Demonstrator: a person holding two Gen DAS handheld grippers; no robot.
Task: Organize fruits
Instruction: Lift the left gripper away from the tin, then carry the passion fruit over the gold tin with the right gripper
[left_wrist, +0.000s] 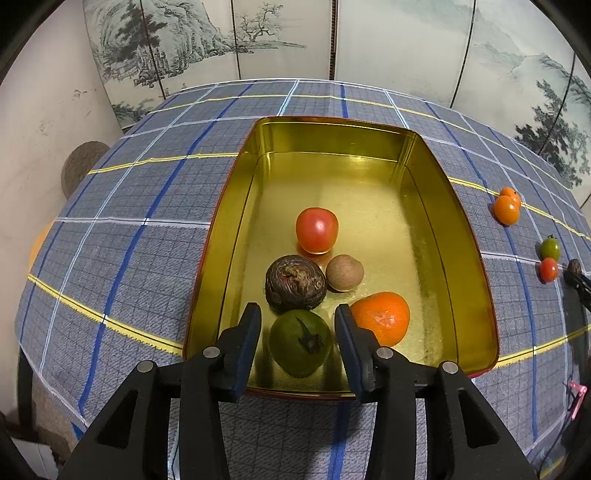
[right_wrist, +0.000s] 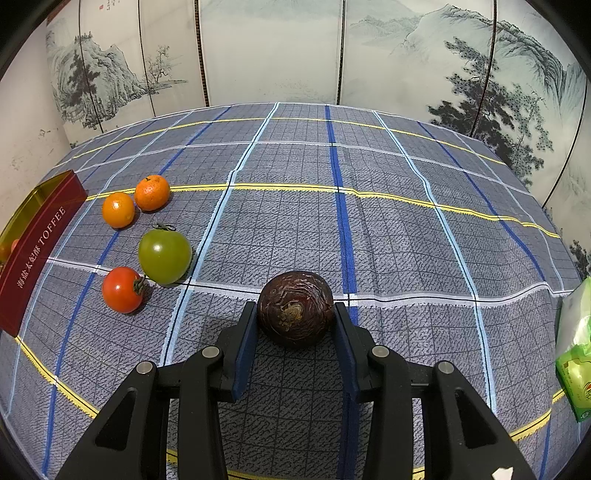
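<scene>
A gold tin (left_wrist: 229, 236) holds a red tomato (left_wrist: 317, 229), a dark wrinkled fruit (left_wrist: 295, 282), a small brown fruit (left_wrist: 344, 272), a mandarin (left_wrist: 382, 317) and a green tomato (left_wrist: 300, 342). My left gripper (left_wrist: 297, 309) is open around that green tomato, which lies on the tin's floor with a thin gap at each pad. My right gripper (right_wrist: 295, 306) is shut on another dark wrinkled fruit (right_wrist: 295, 308) low over the cloth, right of the tin (right_wrist: 37, 251). Whether this fruit rests on the cloth I cannot tell.
On the checked cloth between the tin and my right gripper lie two mandarins (right_wrist: 118, 209) (right_wrist: 152, 192), a green tomato (right_wrist: 165, 256) and a red tomato (right_wrist: 122, 290). A green packet (right_wrist: 576, 362) sits at the table's right edge. A painted folding screen (right_wrist: 273, 55) stands behind.
</scene>
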